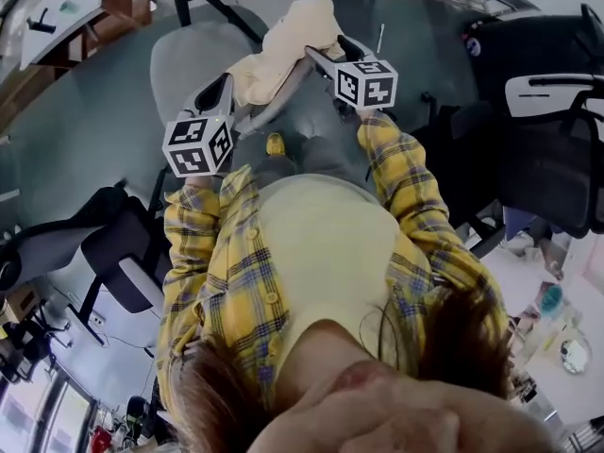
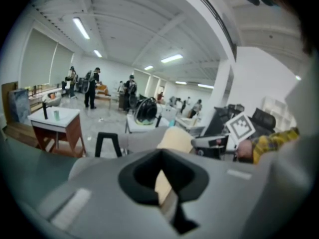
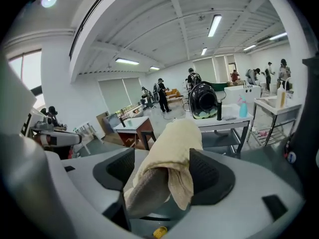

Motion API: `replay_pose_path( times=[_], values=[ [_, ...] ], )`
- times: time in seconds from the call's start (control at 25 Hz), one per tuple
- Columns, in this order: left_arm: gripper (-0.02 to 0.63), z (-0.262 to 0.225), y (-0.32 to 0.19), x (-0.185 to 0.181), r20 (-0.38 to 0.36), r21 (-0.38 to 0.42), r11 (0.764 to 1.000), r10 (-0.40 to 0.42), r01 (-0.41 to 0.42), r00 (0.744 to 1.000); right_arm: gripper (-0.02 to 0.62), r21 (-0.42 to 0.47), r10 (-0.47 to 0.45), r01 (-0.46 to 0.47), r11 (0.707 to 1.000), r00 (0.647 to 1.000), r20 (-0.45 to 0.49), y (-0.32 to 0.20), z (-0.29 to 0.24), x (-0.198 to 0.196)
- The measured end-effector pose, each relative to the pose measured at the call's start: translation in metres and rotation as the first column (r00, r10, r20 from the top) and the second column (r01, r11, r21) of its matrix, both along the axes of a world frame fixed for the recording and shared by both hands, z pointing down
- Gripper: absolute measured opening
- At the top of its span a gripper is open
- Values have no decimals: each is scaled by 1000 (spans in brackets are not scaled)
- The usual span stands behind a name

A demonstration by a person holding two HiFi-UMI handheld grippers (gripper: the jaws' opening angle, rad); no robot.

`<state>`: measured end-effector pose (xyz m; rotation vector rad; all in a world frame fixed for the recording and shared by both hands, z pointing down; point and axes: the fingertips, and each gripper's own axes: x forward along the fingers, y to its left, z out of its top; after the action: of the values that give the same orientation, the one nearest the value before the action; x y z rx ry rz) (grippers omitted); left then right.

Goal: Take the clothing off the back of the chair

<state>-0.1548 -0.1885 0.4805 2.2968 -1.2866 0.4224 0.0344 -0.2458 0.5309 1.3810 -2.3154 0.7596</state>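
Observation:
A cream piece of clothing (image 1: 288, 41) lies bunched over the top of a grey chair (image 1: 189, 59) in front of me. My left gripper (image 1: 236, 100) meets its lower left end; in the left gripper view the jaws (image 2: 163, 183) stand close together with a strip of the cream clothing (image 2: 160, 182) pinched between the dark pads. My right gripper (image 1: 330, 51) is at the cloth's right side. Its jaws (image 3: 164, 176) stand wide open, with the clothing (image 3: 172, 148) hanging between them over a grey-brown fold. The right gripper (image 2: 219, 142) also shows in the left gripper view.
A black office chair (image 1: 543, 111) stands at the right and another chair (image 1: 113, 253) at the lower left. A white-topped wooden table (image 1: 85, 8) is at the far left. Several people (image 2: 91, 86) stand far back in the room. A table with a black bag (image 3: 204, 101) lies beyond.

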Motion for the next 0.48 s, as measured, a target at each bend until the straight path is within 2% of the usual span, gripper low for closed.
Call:
replay_pose_path(
  times=[0.08, 0.28, 0.48],
  values=[
    [5, 0, -2, 3, -2, -2, 1000, 5, -5, 1000, 299, -7, 20, -20, 1000, 1000, 23, -5, 1, 2],
    [5, 2, -9, -1, -9, -12, 1000, -19, 19, 1000, 298, -3, 44, -44, 999, 999, -2, -13, 2, 19],
    [5, 8, -19, 8, -21, -30, 999, -45, 44, 999, 302, -45, 10, -9, 999, 1000, 14, -28, 8, 10]
  ],
)
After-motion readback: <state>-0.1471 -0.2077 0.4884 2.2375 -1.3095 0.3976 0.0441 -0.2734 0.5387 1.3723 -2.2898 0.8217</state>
